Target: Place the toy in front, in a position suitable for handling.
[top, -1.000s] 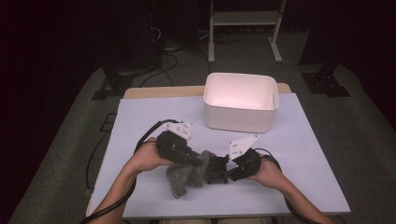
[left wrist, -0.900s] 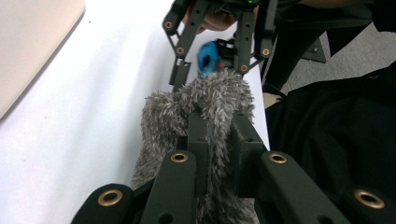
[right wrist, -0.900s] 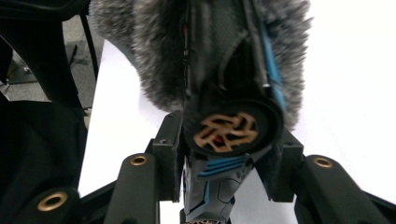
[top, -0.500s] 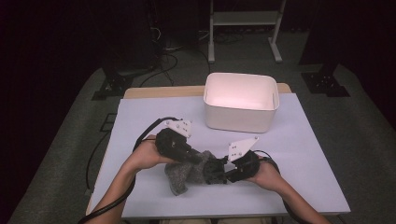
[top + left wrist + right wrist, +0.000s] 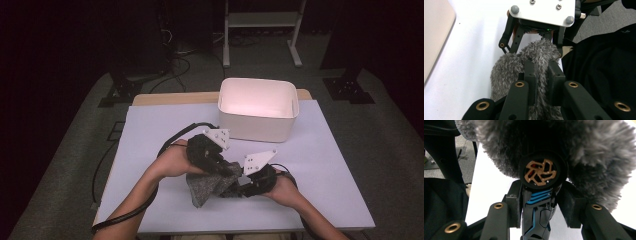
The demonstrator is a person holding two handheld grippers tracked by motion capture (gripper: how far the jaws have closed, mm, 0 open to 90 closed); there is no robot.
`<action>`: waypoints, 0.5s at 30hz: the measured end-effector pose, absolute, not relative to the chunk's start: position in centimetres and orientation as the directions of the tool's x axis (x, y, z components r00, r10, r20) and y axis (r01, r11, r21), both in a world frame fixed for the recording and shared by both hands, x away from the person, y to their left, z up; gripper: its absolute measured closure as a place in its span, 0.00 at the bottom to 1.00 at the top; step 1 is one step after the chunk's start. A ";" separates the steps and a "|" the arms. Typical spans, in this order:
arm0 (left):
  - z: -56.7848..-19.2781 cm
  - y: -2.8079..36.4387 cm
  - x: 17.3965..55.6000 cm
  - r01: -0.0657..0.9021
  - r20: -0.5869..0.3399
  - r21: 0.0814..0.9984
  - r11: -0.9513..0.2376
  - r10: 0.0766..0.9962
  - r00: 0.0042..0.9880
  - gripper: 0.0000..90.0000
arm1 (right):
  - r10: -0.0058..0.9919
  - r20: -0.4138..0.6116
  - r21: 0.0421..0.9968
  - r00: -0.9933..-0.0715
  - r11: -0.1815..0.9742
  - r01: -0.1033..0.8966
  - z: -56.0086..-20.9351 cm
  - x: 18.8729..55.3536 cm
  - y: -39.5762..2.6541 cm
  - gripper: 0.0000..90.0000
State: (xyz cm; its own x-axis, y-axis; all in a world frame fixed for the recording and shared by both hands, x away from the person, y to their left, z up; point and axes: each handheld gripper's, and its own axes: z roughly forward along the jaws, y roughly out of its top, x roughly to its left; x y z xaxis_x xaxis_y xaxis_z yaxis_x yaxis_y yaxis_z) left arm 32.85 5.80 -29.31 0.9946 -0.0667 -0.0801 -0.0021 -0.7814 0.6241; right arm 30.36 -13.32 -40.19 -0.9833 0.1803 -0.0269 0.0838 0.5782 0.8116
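Left gripper (image 5: 227, 170) has lifted slightly toward the white bin (image 5: 258, 108), jaws pinched tight on the grey furry cover (image 5: 205, 186) above the table's (image 5: 150, 130) near edge. Right gripper (image 5: 541, 202) clamps a black, blue-striped device (image 5: 539, 206) with a copper-coloured fan grille, seen in the right gripper view. No legible writing.

The grey furry cover (image 5: 574, 150) hides the black device's (image 5: 540, 205) front, perhaps fully.

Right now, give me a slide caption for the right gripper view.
Right gripper clamps a black and blue handle whose round end meets grey furry fabric.
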 end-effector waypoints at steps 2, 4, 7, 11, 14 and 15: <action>-29.2 6.0 32.8 0.001 -0.077 0.628 -0.778 -0.061 0.995 0.89 | 0.181 -0.025 0.813 -0.983 0.576 0.086 -40.2 30.4 -13.5 0.62; -29.1 6.6 33.0 0.009 -0.072 0.633 -0.774 -0.048 0.996 0.89 | 0.182 -0.021 0.814 -0.983 0.574 0.089 -40.2 30.4 -13.6 0.62; -29.3 7.6 33.1 0.030 -0.070 0.638 -0.769 -0.019 0.997 0.88 | 0.191 -0.006 0.816 -0.982 0.569 0.105 -40.2 30.5 -13.9 0.62; -30.3 8.8 33.4 0.070 -0.097 0.641 -0.765 0.009 0.995 0.88 | 0.196 -0.002 0.814 -0.981 0.569 0.113 -40.2 30.6 -14.2 0.62; -30.6 9.3 33.5 0.078 -0.109 0.654 -0.753 0.008 0.994 0.90 | 0.198 0.000 0.813 -0.980 0.570 0.115 -40.2 30.5 -14.3 0.62; -30.5 9.3 33.5 0.076 -0.109 0.657 -0.750 0.005 0.994 0.90 | 0.196 -0.005 0.812 -0.981 0.573 0.110 -40.2 30.6 -14.2 0.62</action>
State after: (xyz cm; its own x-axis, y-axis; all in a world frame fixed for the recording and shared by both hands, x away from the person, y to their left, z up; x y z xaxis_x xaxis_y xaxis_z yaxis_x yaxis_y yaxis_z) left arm 33.49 9.31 -30.53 0.9940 0.0046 -0.1094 0.0758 -0.7503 0.6568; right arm 30.55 -14.20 -40.18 -0.9807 0.1955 -0.0052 0.1100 0.5733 0.8119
